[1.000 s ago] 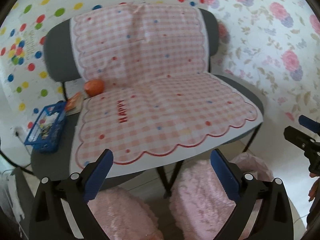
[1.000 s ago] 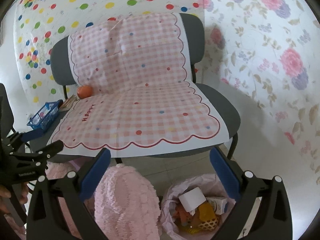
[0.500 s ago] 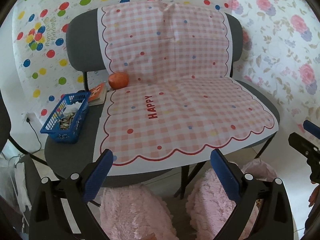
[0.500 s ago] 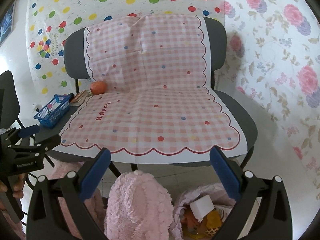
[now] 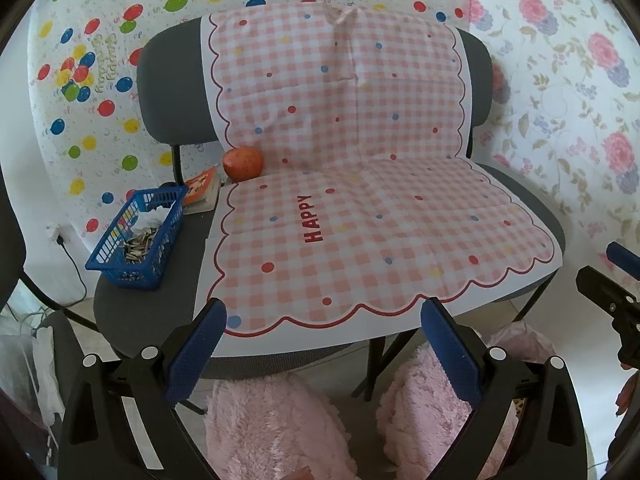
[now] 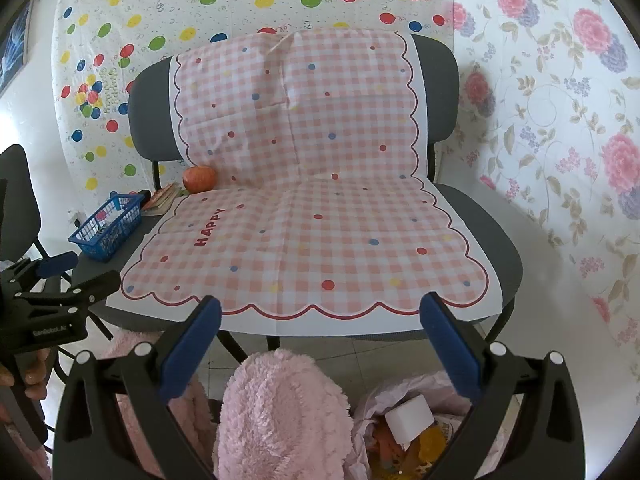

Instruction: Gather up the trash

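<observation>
Both the left gripper (image 5: 322, 344) and the right gripper (image 6: 320, 340) hang wide apart, holding nothing. Just below the right one sits the pink trash bag (image 6: 416, 424); ahead-left of both, an apple (image 5: 243, 164) beside a blue basket (image 5: 138, 236).

The scene is viewed from two fisheye cameras, each looking forward and slightly down between its own spread blue fingers. The left view is taken from low in front of the chair (image 5: 120, 308), facing the backrest, with the cloth (image 5: 380, 240) close and the basket (image 5: 136, 244) near at left. The right view is set further to the right and a little further back, with the trash bag (image 6: 404, 428) seen below. Chair, cloth, basket, apple (image 5: 243, 164) and balloon wall are shared by both views. Each gripper is caught at the edge of the other's view: the right gripper (image 5: 608, 280) at the right, the left gripper (image 6: 60, 276) at the left
</observation>
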`<state>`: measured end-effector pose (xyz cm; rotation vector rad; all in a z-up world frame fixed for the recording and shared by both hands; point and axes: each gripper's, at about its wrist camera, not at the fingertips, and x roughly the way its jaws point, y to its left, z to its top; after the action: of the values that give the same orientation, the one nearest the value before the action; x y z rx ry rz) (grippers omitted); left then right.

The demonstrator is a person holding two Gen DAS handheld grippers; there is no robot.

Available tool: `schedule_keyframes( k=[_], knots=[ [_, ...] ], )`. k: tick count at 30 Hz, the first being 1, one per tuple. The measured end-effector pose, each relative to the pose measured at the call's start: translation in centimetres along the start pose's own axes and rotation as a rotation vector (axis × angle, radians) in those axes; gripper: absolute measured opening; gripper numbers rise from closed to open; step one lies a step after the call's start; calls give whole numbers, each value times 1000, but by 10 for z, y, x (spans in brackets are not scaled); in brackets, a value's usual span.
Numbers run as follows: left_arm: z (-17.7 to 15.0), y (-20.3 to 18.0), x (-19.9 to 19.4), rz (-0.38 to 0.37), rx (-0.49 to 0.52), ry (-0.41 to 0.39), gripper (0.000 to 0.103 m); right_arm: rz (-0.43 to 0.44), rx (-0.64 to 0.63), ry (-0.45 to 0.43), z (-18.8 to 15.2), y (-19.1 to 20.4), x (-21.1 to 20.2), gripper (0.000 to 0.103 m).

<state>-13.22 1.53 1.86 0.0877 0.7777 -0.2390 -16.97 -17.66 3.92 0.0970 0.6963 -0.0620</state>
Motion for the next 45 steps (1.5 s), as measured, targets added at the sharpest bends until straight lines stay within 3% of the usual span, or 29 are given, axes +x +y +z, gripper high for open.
schedule_keyframes(
  k=[45],
  knots=[
    [1, -13, -5, -11, 25, -2, 97, -16, 44, -6, -9, -22, -3, 97]
  ],
)
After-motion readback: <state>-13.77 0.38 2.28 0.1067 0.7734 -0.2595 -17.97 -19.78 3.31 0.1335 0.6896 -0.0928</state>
